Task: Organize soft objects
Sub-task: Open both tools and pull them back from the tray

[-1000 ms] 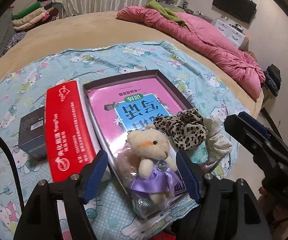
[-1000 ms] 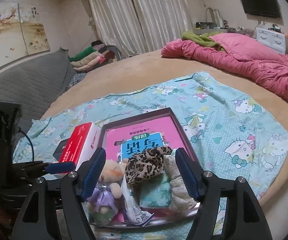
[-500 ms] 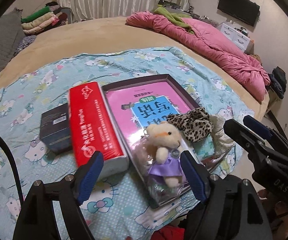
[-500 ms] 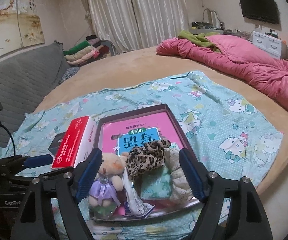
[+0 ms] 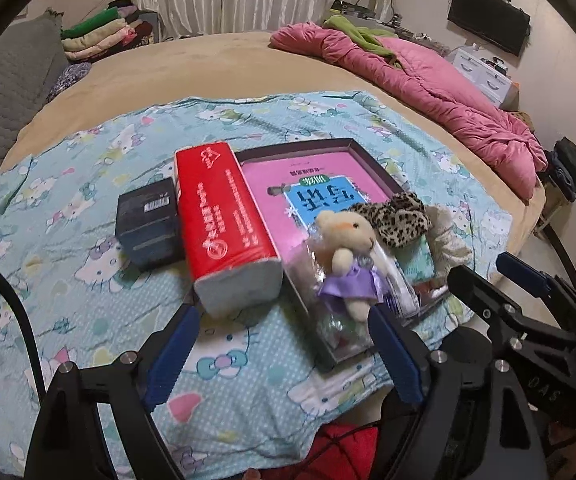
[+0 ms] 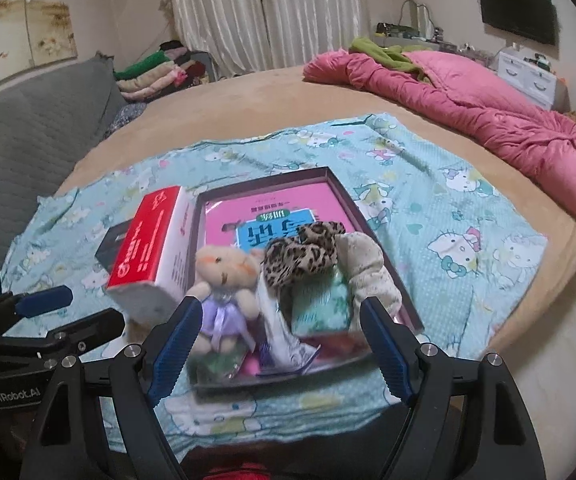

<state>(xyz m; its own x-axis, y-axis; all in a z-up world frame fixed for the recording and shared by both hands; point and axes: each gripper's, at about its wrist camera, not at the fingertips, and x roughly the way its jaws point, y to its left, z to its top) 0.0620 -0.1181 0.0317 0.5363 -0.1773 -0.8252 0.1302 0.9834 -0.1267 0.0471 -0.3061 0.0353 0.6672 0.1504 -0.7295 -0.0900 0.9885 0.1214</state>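
Pointing steeply down over the near edge of the bed, the left gripper (image 5: 284, 350) is opening, with nothing between its blue pads. The right gripper (image 6: 278, 344) stands wide and empty. A teddy bear (image 5: 346, 256), leopard scrunchie (image 5: 396, 218) and cream scrunchie (image 6: 370, 268) lie at the near end of the tray (image 6: 372, 236). A red tissue pack (image 5: 224, 220) sits just left of it.

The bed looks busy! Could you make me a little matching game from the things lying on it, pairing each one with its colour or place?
Things:
1. teddy bear
2. tissue pack
3. scrunchie
4. small box

Descriptions:
A. leopard print
B. red top, beside the tray
C. purple dress
D. dark, on the sheet outside the tray

Pairs: 1-C, 2-B, 3-A, 4-D
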